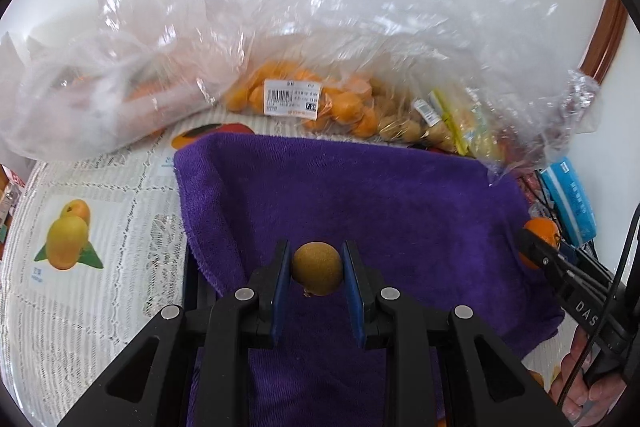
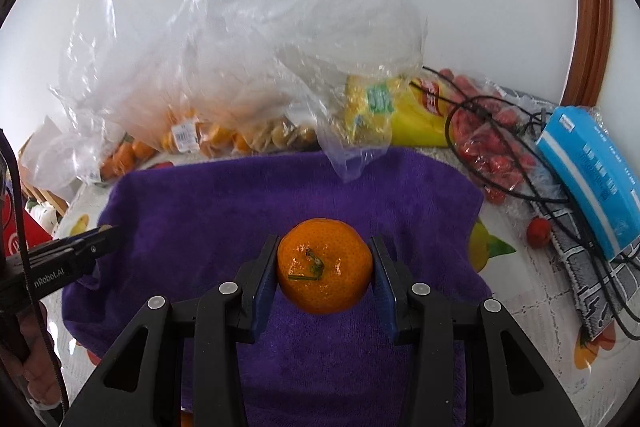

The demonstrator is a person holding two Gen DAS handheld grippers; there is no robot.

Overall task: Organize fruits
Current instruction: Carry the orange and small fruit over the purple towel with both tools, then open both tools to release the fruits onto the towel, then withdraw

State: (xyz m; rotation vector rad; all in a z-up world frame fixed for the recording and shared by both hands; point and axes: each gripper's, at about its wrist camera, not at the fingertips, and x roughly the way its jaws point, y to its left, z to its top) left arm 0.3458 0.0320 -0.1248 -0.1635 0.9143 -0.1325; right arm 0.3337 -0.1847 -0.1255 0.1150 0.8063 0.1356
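My left gripper (image 1: 317,259) is shut on a small round brown fruit (image 1: 317,268) and holds it above a purple towel (image 1: 380,195). My right gripper (image 2: 325,255) is shut on an orange mandarin (image 2: 325,265) above the same towel (image 2: 224,203). The mandarin also shows at the right edge of the left wrist view (image 1: 540,233), held in the right gripper. The left gripper shows at the left of the right wrist view (image 2: 105,231). Clear plastic bags hold mandarins (image 1: 344,99) and small brown fruits (image 1: 404,127) behind the towel.
A lace tablecloth with fruit prints (image 1: 80,227) covers the table. A blue box (image 2: 592,171), black cables (image 2: 520,163), a bag of small red fruits (image 2: 496,147) and yellow snack packets (image 2: 384,111) lie at the right. A white wall stands behind.
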